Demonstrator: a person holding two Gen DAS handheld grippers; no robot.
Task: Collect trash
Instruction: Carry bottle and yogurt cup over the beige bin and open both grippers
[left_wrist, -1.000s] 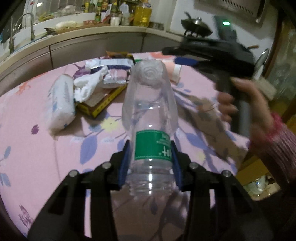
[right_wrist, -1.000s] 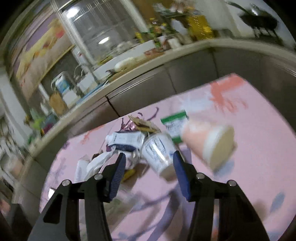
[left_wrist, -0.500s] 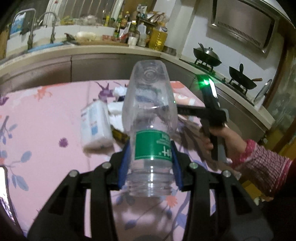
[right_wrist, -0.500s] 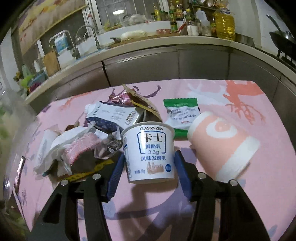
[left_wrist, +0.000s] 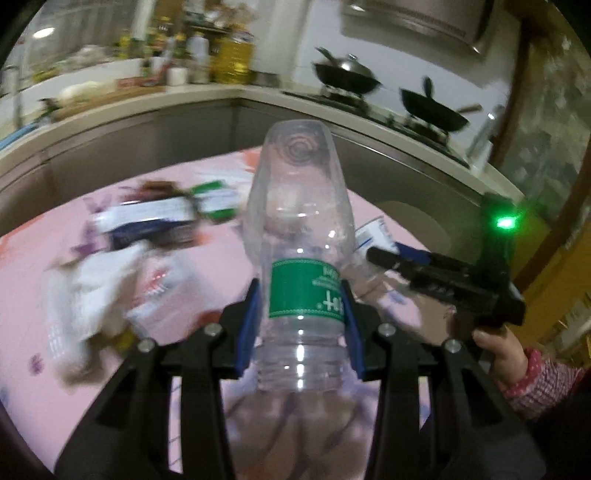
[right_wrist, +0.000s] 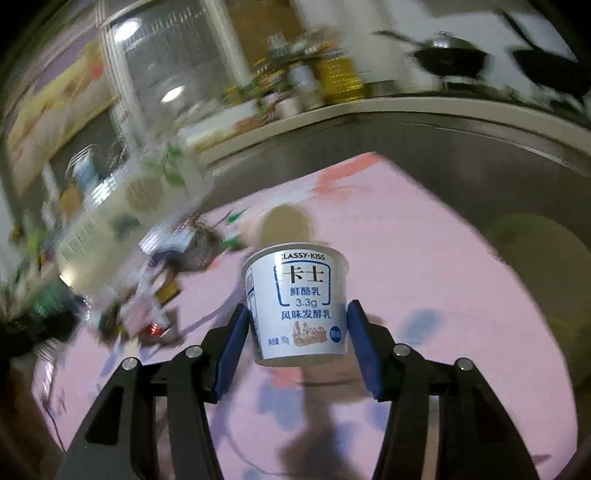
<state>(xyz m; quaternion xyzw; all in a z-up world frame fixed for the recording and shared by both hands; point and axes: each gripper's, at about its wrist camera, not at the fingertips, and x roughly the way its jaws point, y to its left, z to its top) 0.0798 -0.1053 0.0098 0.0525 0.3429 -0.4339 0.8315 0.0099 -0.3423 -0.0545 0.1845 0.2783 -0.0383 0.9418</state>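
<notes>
You are carrying two pieces of trash at once. Your left gripper (left_wrist: 301, 314) is clamping an empty clear plastic bottle (left_wrist: 301, 254) across its green label, neck toward the camera and base pointing away, with most of its length sticking out past the pads. Your right gripper (right_wrist: 297, 341) is pinching a white yogurt cup (right_wrist: 297, 301) near its base, upright and lifted off the pink flowered tablecloth (right_wrist: 424, 266).

The bottle is thin and smooth, so it is likely flexing under the pads; a quick swing could be letting it pivot or slide out forward. The cup is tapering toward the bottom, where you are gripping it, so it could be slipping downward if the squeeze eases. If anything is left inside, tilting would be spilling it onto the cloth; the inside is not visible.

In the left view your right hand (left_wrist: 495, 350) and its gripper are sitting close beside the bottle, so the two tools risk knocking together. The remaining pile of wrappers (left_wrist: 147, 229) and the tan paper cup (right_wrist: 284, 225) are lying on the table behind the yogurt cup, blurred. No bin is showing in either view, so you are heading somewhere you cannot yet check for clearance.
</notes>
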